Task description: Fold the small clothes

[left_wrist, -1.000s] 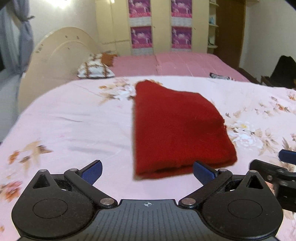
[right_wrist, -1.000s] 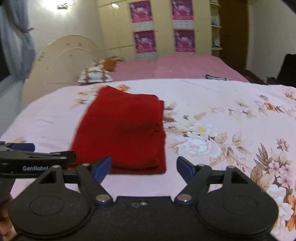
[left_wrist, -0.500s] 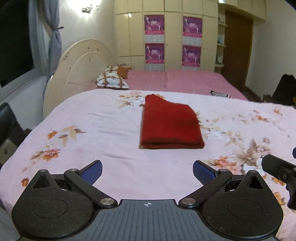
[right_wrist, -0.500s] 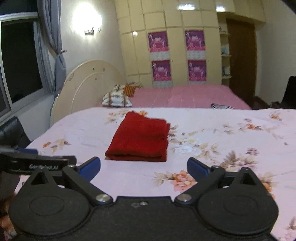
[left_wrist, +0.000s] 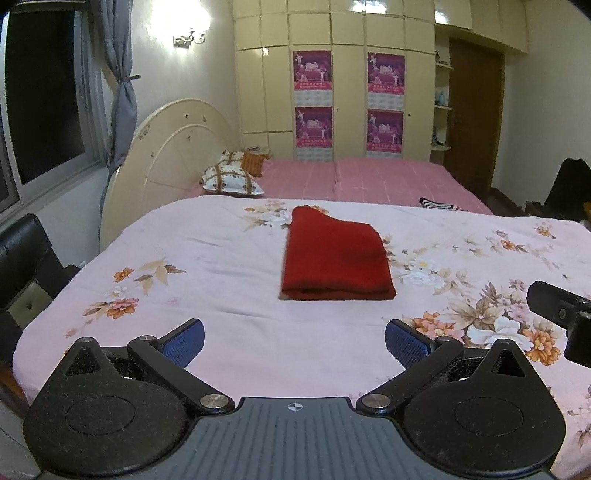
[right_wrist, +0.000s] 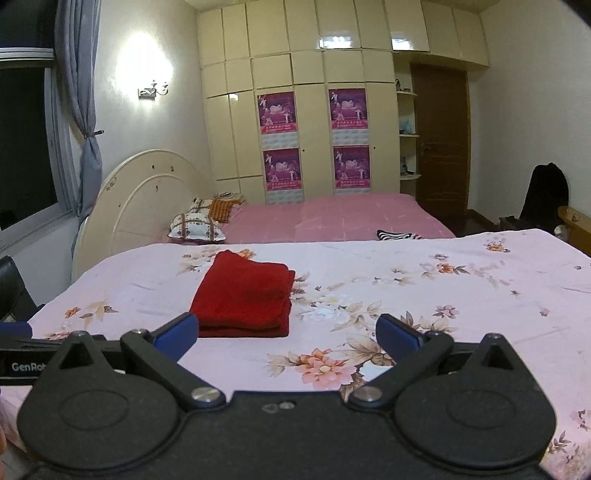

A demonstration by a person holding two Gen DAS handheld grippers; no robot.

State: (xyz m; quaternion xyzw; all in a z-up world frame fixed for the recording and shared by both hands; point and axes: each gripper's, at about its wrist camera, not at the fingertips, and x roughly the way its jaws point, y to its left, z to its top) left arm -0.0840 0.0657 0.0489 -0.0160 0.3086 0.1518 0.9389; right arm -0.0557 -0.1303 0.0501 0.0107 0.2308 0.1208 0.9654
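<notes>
red cloth point(left_wrist: 334, 260) lies folded into a neat rectangle on the floral bedsheet point(left_wrist: 221, 266), roughly mid-bed, long side running away from the cams. folded edge faces the cams, 2 layers showing at that edge in the right wrist view point(right_wrist: 242, 295). flat, nothing on top, nothing touching it.

left gripper point(left_wrist: 294, 341) is over the near edge of the sheet, jaws wide apart, nothing btwn the blue pads point(left_wrist: 184, 341). well apart from the cloth, bare sheet in the gap. right gripper point(right_wrist: 286, 338) same deal: jaws spread as wide as they go, empty, blue pads point(right_wrist: 175, 336) clear of the fabric. in that view the cloth sits left of centre, its near corner just behind the left pad in the pic, but not touching. each gripper's black body shows at the edge of the other's view, side by side.

sheet is pale pink w/ orange + white flower prints. beyond it a 2nd bed w/ plain pink cover point(left_wrist: 369, 177), patterned pillows point(left_wrist: 231, 177) by a cream round headboard point(left_wrist: 166, 155), a striped item point(left_wrist: 439, 204) at its near edge. back wall: cream wardrobe point(left_wrist: 347, 74) w/ 4 purple posters point(left_wrist: 313, 70), brown door point(left_wrist: 472, 118) to the right, lit wall lamp point(left_wrist: 188, 35) and tied grey curtain point(left_wrist: 122, 92) by a dark window on the left. dark chair point(left_wrist: 22, 254) at far left.
</notes>
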